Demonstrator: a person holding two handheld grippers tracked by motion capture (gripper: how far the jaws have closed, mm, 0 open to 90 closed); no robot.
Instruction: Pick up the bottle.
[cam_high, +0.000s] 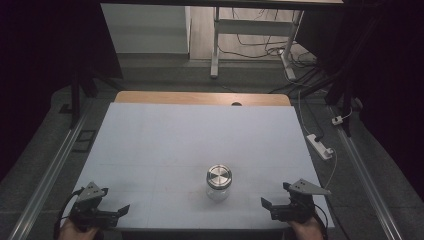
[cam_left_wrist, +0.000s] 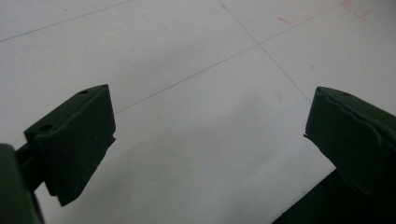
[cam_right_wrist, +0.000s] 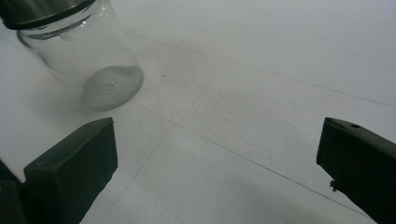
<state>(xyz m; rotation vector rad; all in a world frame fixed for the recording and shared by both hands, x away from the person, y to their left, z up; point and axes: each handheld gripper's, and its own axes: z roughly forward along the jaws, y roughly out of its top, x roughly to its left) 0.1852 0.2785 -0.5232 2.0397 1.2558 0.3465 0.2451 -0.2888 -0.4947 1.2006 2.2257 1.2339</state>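
Observation:
A clear glass jar (cam_high: 219, 183) with a silver metal lid stands upright on the white table (cam_high: 165, 140), near the front, a little right of centre. In the right gripper view the jar (cam_right_wrist: 88, 60) sits at the upper left, beyond the left jaw. My left gripper (cam_high: 122, 210) rests at the front left corner, jaws wide apart over bare table, nothing between them (cam_left_wrist: 210, 140). At the front right, my right gripper (cam_high: 266, 205) is open too and empty (cam_right_wrist: 215, 163), pointing toward the jar from its right.
Faint pencil lines cross the white table top. A wooden strip (cam_high: 200, 98) shows at its far edge. A white power strip (cam_high: 320, 146) and cables lie on the floor at the right. A white desk frame (cam_high: 250, 35) stands beyond.

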